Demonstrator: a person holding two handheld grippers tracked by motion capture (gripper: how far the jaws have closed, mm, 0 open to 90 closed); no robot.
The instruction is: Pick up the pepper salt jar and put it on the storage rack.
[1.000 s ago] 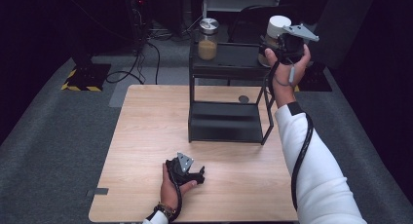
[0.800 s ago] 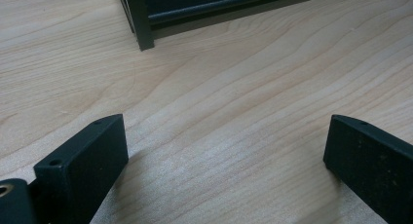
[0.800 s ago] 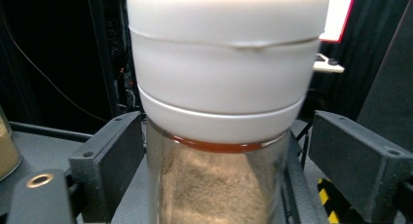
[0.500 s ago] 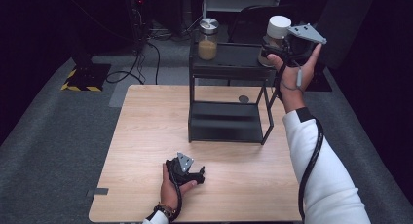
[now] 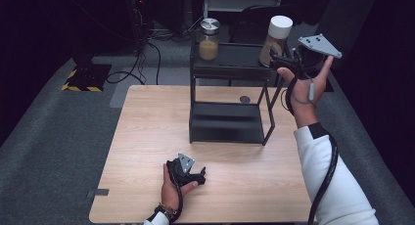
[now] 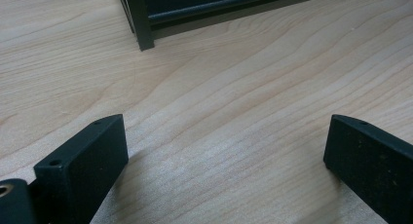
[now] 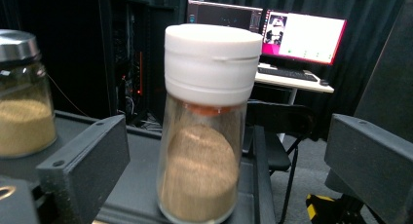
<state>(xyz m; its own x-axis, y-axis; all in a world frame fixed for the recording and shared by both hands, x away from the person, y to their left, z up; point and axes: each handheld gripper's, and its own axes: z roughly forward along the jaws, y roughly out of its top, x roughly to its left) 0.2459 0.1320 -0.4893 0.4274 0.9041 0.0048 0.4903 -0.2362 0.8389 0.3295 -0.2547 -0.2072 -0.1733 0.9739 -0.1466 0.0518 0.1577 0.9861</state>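
Right gripper (image 5: 277, 63) held up at the right end of the black rack's (image 5: 227, 63) top shelf, jaws spread and just been opening, nothing pinched; the white-capped jar (image 5: 277, 39) stands upright on that shelf near its right edge, released, just beyond the jaw tips. In the right gripper view the same jar (image 7: 207, 121) sits between the two jaws with clear gaps on both sides, brown powder inside, white cap on. A second jar with a metal lid (image 5: 209, 39) stands on the same shelf further left, well apart from the first. Left gripper (image 5: 192, 175) rests low on the wooden counter (image 5: 147, 137) in front of the rack, jaws wide apart and empty, bare wood between them in the left gripper view.
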